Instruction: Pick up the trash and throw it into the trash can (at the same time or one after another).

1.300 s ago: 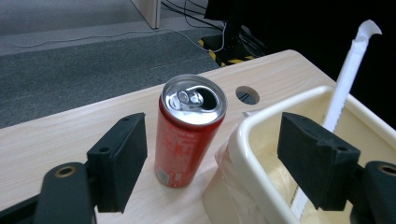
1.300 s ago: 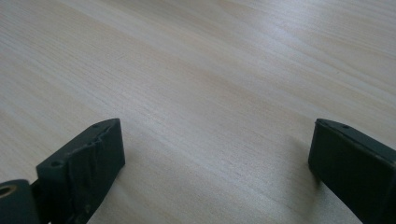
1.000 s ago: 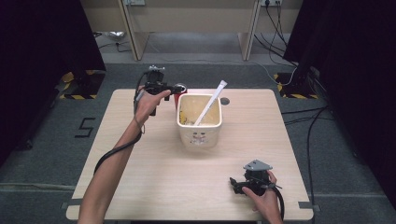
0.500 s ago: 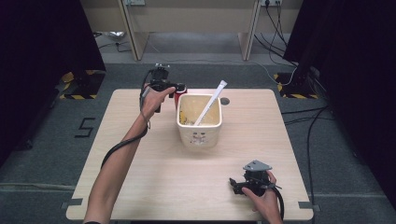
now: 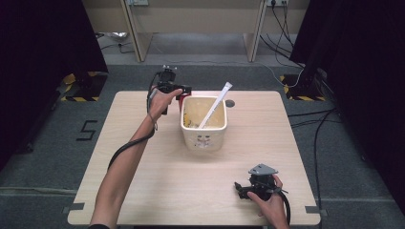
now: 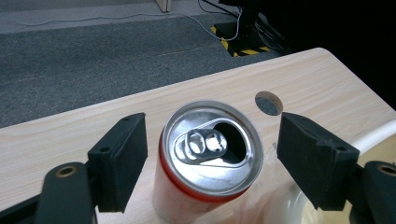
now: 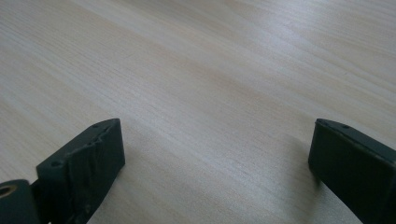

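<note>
Left claw (image 6: pixel 210 154) is straddling a can (image 6: pixel 208 163) on the desk (image 6: pixel 327 84), jaws spread clear; from above, the can is hiding behind a tub (image 5: pixel 204 125); right claw (image 7: pixel 217 163) is gaping, empty

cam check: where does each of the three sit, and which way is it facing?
High view: above the near edge, facing forward and down on the table; both forearms show.
Left gripper view: on the left gripper, looking down at the can; open jaws straddle it.
Right gripper view: on the right gripper, facing bare tabletop; open jaws.
Shared: can and left gripper, high view too.
</note>
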